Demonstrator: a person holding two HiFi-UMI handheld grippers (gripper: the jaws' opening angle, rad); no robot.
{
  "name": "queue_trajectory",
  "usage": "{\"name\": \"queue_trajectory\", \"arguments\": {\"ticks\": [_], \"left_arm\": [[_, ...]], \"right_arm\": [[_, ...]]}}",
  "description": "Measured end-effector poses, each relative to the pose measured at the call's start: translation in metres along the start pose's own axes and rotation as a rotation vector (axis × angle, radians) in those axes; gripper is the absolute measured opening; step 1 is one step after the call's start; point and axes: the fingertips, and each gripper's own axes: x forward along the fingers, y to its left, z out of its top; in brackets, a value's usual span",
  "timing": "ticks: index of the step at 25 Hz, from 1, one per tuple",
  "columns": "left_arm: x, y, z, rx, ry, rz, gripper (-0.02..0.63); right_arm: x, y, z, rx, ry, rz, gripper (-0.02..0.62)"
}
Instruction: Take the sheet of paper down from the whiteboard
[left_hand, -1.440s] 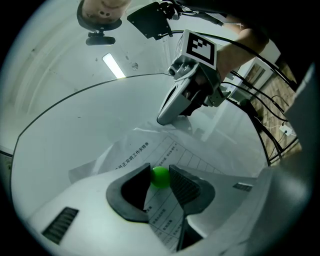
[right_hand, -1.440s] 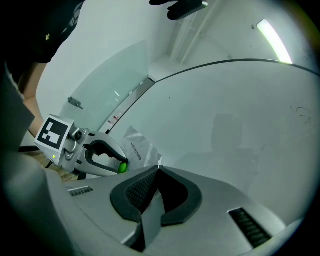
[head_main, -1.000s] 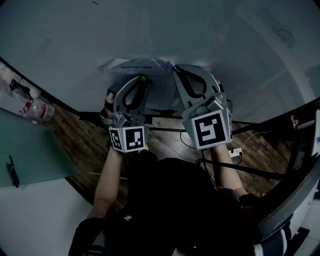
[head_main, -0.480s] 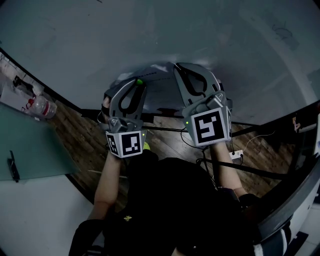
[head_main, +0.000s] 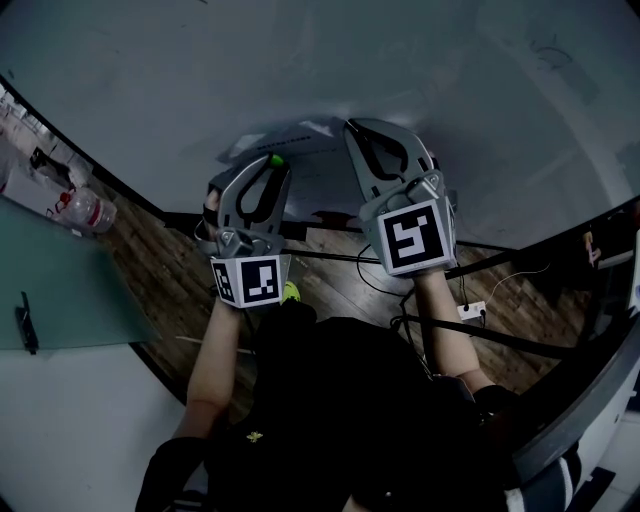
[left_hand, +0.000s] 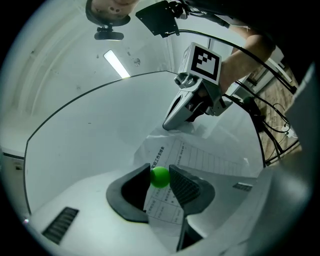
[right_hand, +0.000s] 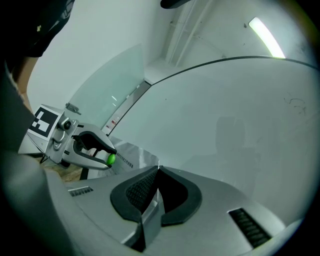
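Note:
The printed sheet of paper (left_hand: 205, 161) bulges off the whiteboard (left_hand: 85, 135) between both grippers. My left gripper (left_hand: 160, 174) is shut on a small round green magnet (left_hand: 160, 177), with the sheet's left edge running beneath it. My right gripper (right_hand: 157, 171) is shut on the sheet's right edge (right_hand: 150, 212), its jaws pressed together on the paper. In the head view the left gripper (head_main: 277, 162) and right gripper (head_main: 352, 130) sit side by side at the crumpled paper (head_main: 300, 134). From the right gripper view the left gripper (right_hand: 111, 156) carries the green magnet (right_hand: 110, 159).
The whiteboard (head_main: 420, 70) fills the view ahead, with its dark lower frame (head_main: 170, 215) below the grippers. A plastic bottle (head_main: 86, 212) lies at the left by a glass pane (head_main: 60, 290). Cables and a power strip (head_main: 470, 309) lie on the wooden floor (head_main: 165, 285).
The left gripper has drawn slightly away from the board with the green magnet. The sheet, flatter before, now bows outward. The right gripper has kept its grip and place.

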Motion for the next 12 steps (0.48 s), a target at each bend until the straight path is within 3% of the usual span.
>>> {"name": "queue_trajectory", "arguments": {"ticks": [12], "left_arm": [[-0.0068, 0.0013, 0.0101, -0.003, 0.033, 0.02, 0.127]], "right_arm": [[-0.0054, -0.0026, -0.0048, 0.066, -0.008, 0.022, -0.005]]}}
